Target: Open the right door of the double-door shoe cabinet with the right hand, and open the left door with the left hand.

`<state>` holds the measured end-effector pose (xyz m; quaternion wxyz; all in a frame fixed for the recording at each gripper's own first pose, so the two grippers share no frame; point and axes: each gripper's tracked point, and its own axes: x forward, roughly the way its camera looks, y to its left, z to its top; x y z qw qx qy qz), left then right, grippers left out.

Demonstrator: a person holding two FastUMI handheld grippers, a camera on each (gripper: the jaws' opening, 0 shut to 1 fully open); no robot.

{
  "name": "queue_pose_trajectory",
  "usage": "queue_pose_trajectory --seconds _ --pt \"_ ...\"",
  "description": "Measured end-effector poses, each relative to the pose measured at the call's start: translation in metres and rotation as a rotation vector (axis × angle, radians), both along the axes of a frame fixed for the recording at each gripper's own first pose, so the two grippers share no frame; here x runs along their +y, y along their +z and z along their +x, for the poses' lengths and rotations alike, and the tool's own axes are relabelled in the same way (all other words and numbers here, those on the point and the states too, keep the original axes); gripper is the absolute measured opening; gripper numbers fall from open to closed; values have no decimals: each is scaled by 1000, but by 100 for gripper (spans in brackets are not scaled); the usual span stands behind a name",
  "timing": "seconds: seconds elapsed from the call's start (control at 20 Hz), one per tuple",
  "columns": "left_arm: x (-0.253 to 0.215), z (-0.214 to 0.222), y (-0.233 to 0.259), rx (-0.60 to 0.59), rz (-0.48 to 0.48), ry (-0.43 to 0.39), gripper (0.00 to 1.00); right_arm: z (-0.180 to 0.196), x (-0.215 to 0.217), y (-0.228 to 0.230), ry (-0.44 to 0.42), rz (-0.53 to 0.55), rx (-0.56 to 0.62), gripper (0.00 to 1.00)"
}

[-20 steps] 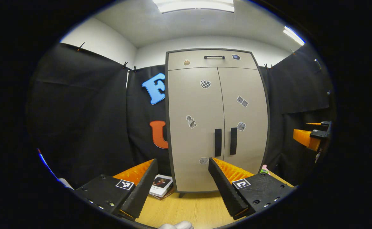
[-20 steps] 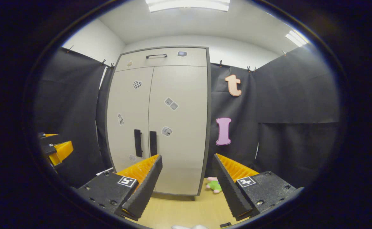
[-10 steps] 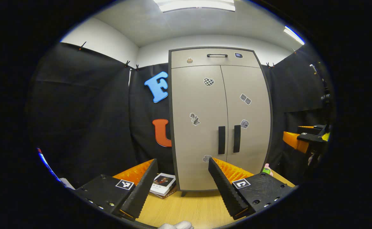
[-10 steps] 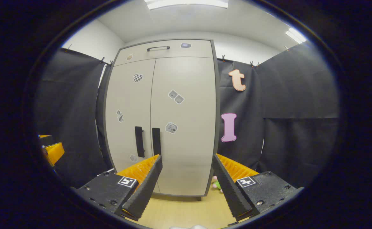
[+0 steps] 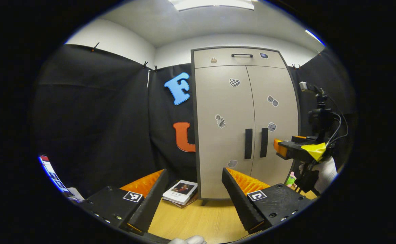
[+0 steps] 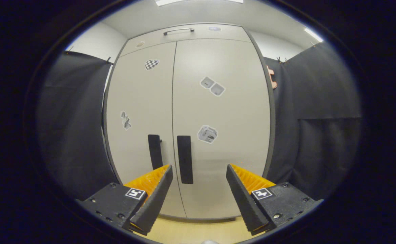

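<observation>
The tall beige shoe cabinet with dark grey edges (image 5: 231, 135) stands on the light wooden floor (image 5: 201, 220) against the black cloth wall, and both its doors are closed. The right black-and-orange gripper (image 6: 199, 189) is released, with its fingers wide apart, and it hovers close in front of the right door (image 6: 225, 128). The black vertical handle of that door (image 6: 185, 159) lies just left of the gap between the fingers, not touched. The left black-and-orange gripper (image 5: 194, 195) is also released and stays farther back, well apart from the left door (image 5: 221, 128) and its black handle (image 5: 248, 143). A white-covered book (image 5: 180, 191) lies on the floor beside the cabinet's left bottom corner.
</observation>
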<state>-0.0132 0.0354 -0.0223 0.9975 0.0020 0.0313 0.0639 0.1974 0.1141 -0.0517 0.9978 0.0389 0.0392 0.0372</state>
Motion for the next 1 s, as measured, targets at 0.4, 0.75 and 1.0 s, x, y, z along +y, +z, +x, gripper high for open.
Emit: queue_pose_trajectory --seconds 0.4,0.75,1.0 --pt "10 -3 -5 25 3 55 96 71 20 -14 -16 -9 43 92" --pt "19 -1 -7 38 1 84 96 97 29 -31 -27 4 106 69" --pt "27 -1 -8 37 -8 87 96 98 30 -30 -47 5 94 43"
